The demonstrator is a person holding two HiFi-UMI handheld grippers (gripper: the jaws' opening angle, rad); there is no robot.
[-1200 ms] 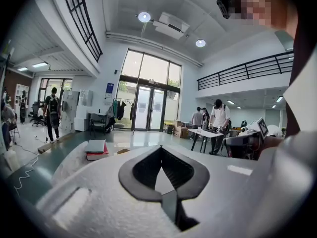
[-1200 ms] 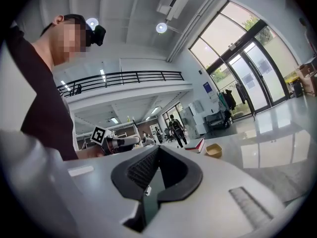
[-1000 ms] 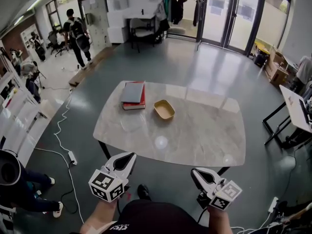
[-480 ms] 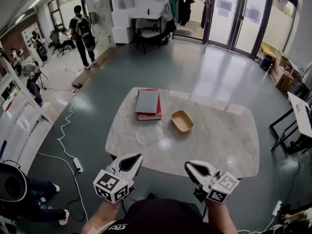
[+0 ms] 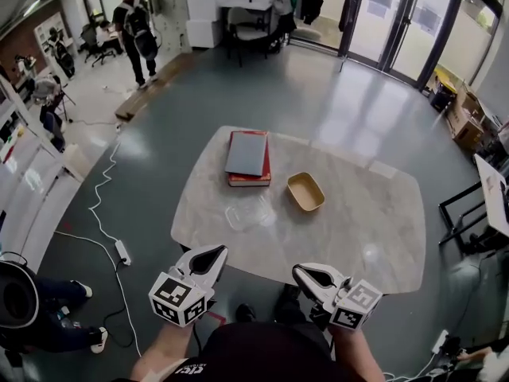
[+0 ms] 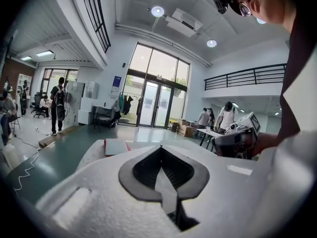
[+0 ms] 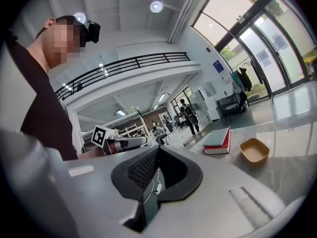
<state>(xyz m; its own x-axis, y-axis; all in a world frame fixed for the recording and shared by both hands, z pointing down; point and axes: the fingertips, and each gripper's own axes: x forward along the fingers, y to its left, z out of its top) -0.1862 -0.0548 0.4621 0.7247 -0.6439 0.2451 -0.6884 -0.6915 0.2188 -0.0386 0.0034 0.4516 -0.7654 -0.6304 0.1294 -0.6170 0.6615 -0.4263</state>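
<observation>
The left gripper (image 5: 220, 250) and right gripper (image 5: 296, 270) hang low in the frame, just off the near edge of the table (image 5: 366, 213). Both have their jaws pressed together with nothing in them. Nearest is a clear tray (image 5: 249, 212) at mid frame, with the bowl (image 5: 306, 192) and books (image 5: 246, 153) just past it. The tray is hard to see on the shiny stone top, so a gripper could bump it. The cable (image 5: 103, 205) at the left could trip feet. It is a big hall with glass doors (image 5: 398, 14) at the upper right.

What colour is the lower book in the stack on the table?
The lower book is red; the head view shows it best.
</observation>
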